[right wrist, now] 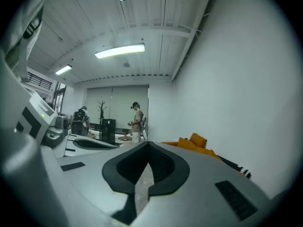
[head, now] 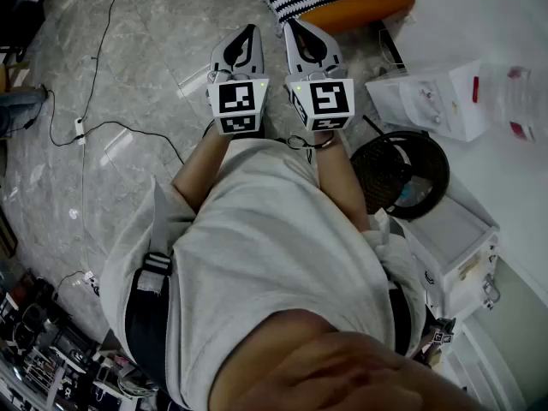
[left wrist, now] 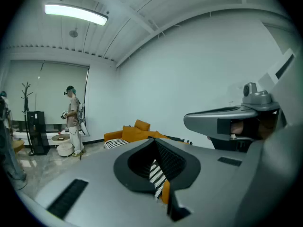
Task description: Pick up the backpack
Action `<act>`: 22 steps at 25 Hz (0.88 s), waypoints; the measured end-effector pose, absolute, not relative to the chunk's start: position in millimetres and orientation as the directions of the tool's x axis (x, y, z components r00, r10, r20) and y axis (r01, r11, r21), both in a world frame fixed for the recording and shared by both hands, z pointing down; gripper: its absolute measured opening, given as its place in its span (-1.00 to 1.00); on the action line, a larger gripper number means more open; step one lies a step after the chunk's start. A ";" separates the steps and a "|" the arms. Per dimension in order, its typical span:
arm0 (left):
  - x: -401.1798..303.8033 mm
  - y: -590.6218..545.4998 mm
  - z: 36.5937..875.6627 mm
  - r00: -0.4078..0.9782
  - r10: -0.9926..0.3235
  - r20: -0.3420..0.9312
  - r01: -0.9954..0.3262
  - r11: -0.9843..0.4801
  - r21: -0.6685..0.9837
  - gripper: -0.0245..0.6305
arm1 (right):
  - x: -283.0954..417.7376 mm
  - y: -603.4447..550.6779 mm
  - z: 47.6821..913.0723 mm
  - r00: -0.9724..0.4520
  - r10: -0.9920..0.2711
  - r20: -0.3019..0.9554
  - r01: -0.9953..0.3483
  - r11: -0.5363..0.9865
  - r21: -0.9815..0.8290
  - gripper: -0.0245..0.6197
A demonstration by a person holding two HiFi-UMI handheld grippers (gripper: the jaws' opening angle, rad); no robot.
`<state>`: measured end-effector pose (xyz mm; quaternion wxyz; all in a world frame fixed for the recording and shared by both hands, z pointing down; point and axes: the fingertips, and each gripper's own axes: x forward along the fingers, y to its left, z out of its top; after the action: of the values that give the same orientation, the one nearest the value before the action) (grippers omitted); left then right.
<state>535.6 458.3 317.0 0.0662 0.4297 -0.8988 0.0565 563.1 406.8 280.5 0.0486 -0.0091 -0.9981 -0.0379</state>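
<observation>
Head view shows the left gripper (head: 248, 32) and right gripper (head: 293, 26) both squeezed shut on nothing, and I cannot spot the backpack, so best look around first, then open wide.

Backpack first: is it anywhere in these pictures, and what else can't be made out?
Backpack: not identifiable in any view; dark straps vanish behind the person's shirt, head view.
Orange sofa: cut by head view's top edge.
Basket contents: too dim, head view.

Ceiling strip lights (left wrist: 75, 14) give bright, even light; both gripper views warp and darken at edges.
</observation>
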 end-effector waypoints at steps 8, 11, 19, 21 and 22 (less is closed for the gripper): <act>482.0 455.4 341.3 -0.633 -0.743 0.218 -0.765 0.643 -0.027 -0.89 | 505.8 399.7 300.2 -0.989 0.020 0.143 0.036 0.993 0.109 -0.80; 451.3 458.9 351.5 -0.641 -0.729 0.241 -0.754 0.657 -0.015 -0.89 | 471.9 406.1 311.7 -0.981 0.032 0.192 0.063 0.986 0.157 -0.80; 363.3 436.8 370.9 -0.617 -0.730 0.294 -0.761 0.648 0.014 -0.89 | 379.5 381.7 335.2 -0.957 0.058 0.284 0.105 0.983 0.152 -0.80; 340.7 434.8 372.0 -0.605 -0.737 0.303 -0.769 0.639 0.018 -0.89 | 357.7 380.0 338.6 -0.951 0.061 0.303 0.117 0.978 0.172 -0.80; 329.8 433.6 372.5 -0.597 -0.742 0.306 -0.775 0.632 0.021 -0.89 | 347.1 380.5 339.5 -0.948 0.065 0.311 0.129 0.973 0.189 -0.80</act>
<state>329.8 433.6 372.5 0.1446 0.4251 -0.8917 0.0571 347.1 380.5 339.5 0.1534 -0.0492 -0.9814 -0.1041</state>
